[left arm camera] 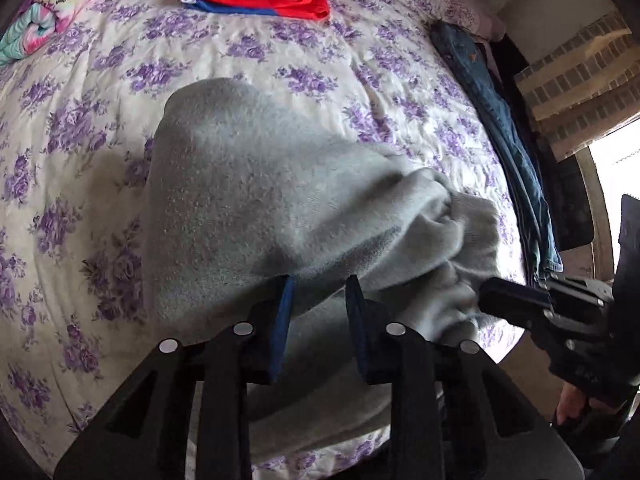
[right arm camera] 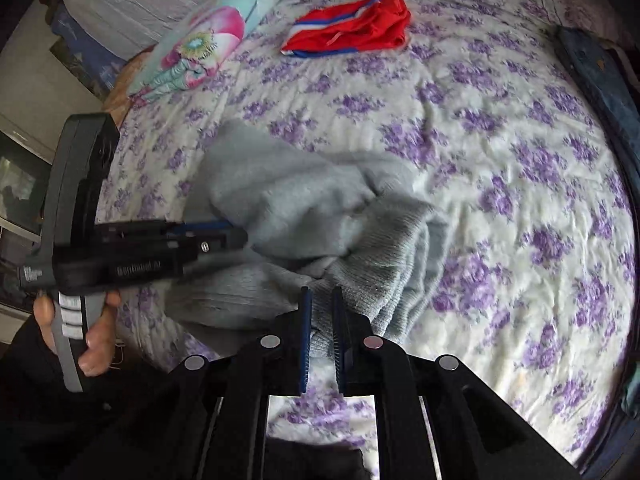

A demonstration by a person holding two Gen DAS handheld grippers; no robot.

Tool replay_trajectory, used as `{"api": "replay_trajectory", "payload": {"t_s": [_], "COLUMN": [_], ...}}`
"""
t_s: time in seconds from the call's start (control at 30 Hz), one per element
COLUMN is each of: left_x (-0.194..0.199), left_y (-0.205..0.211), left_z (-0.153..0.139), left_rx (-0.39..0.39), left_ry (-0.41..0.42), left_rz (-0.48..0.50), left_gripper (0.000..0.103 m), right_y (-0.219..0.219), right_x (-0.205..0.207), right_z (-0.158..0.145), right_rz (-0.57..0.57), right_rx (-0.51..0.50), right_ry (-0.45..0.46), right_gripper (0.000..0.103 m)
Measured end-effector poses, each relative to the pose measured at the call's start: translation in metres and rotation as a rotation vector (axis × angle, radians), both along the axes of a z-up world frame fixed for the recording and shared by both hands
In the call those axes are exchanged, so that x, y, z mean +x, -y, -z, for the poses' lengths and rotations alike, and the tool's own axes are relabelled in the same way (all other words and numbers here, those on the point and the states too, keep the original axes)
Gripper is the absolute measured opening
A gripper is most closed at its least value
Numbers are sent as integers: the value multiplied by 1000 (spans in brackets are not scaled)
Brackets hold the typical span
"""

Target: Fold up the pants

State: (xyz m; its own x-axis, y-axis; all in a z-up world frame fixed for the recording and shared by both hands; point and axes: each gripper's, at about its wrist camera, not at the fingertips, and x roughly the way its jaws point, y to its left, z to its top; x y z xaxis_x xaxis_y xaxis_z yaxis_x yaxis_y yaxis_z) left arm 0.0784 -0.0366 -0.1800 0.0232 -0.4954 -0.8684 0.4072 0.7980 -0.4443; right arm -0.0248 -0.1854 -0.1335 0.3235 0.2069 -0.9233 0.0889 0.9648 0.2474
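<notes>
**Two pinches on a soft bundle**

Your right tool is nearly closed, pinching the ribbed end of the grey fleece pants. Your left tool grips fuzzy cloth near the bunched middle. They're heaped on the floral bedspread. Careful: that thick, plush knit can creep out of a shallow pinch, and pulling now risks folding in that lump.
</notes>
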Motion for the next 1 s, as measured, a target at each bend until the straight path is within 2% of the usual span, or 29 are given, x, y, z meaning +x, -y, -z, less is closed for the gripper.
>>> {"api": "replay_trajectory", "payload": {"t_s": [0.07, 0.17, 0.23, 0.3, 0.37, 0.43, 0.53, 0.63, 0.67, 0.73, 0.83, 0.87, 0.9, 0.93, 1.0], "left_x": [9, 19, 24, 21, 11, -3, -24, -40, -42, -44, -48, -49, -49, -51, -55], "left_y": [-2, -6, -10, -12, -15, -23, -36, -43, -45, -53, -62, -65, -66, -67, -65], "left_z": [11, 24, 26, 19, 5, -11, -24, -21, -19, -14, -9, -8, -6, -5, -6], "left_rx": [8, -25, -47, -38, -5, -8, -57, -37, -34, -38, -58, -63, -68, -72, -77], "left_ry": [-14, -40, -72, -74, -22, 27, 34, 24, 9, -19, -37, -44, -51, -55, -49], "left_rz": [-15, -21, -37, -38, -29, -14, 1, 4, -1, -20, -47, -54, -58, -59, -46], "left_gripper": [8, 6, 5, 5, 5, 6, 11, 11, 11, 11, 11, 11, 11, 12, 12], "right_y": [8, 8, 5, -2, -10, -15, -29, -53, -60, -75, -91, -92, -93, -93, -97], "right_x": [-7, -2, 4, 8, 8, 14, 45, 95, 113, 146, 180, 186, 189, 190, 193], "right_z": [17, 41, 46, 36, 15, -12, -48, -46, -38, -18, 18, 28, 35, 37, 28], "right_rz": [18, 24, 14, -39, -94, -134, -190, -289, -312, -350, -421, -426, -418, -406, -363], "right_rx": [9, -20, -39, -71, -92, -116, -117, -61, -36, -47, -6, 18, 36, 55, 14], "right_ry": [-47, -45, -57, -89, -97, -47, 79, 131, 118, 64, -81, -122, -132, -129, -75], "right_gripper": [7, 7, 7, 7, 12, 15, 47, 47, 47, 47, 49, 45, 34, 3, 2]}}
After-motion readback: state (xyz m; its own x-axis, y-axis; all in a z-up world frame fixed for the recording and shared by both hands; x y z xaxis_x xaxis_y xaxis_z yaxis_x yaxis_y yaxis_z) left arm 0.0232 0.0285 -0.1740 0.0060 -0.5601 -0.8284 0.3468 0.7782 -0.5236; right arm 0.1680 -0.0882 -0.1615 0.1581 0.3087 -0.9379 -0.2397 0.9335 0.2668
